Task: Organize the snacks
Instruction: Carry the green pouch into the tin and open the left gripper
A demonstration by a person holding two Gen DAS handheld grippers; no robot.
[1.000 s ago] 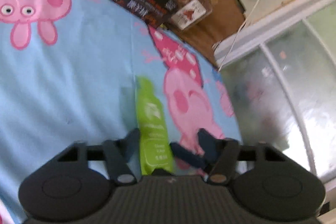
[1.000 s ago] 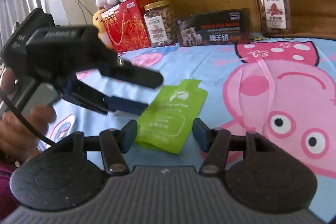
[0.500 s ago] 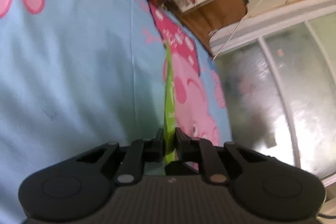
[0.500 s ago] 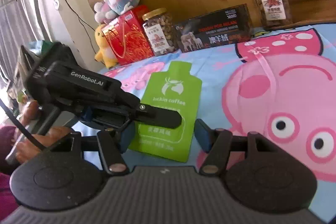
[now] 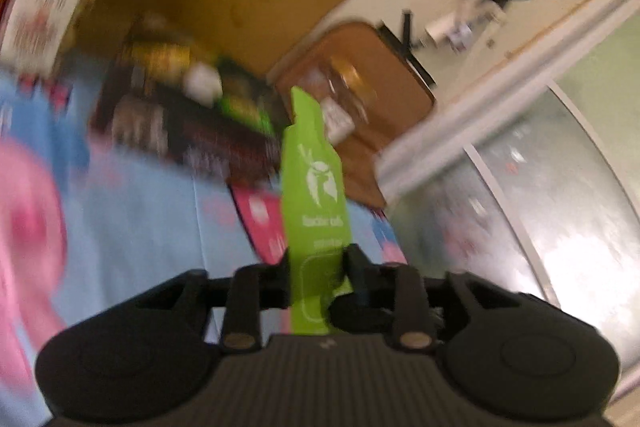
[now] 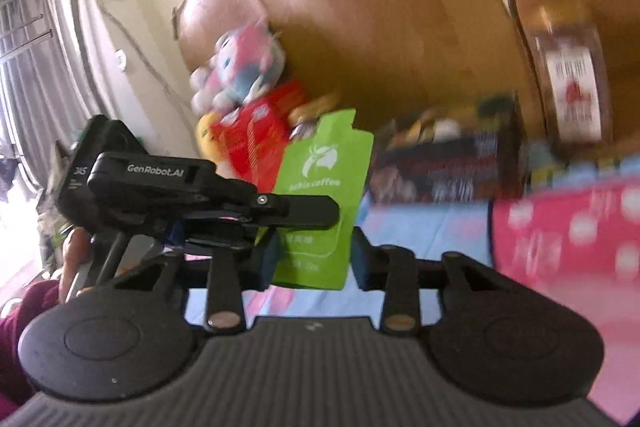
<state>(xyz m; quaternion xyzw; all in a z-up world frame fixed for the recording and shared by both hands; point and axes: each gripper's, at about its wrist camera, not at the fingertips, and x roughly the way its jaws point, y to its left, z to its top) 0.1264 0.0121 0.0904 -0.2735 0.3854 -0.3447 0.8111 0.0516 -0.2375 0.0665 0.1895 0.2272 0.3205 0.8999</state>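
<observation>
flat green pouch [image 5: 316,195] now airborne

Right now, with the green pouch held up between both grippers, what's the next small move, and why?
Probably finish closing the right gripper on the green pouch. Its jaws are closing with the pouch between them, while the jaws of the left gripper, also around it, are opening; it could slip.
</observation>
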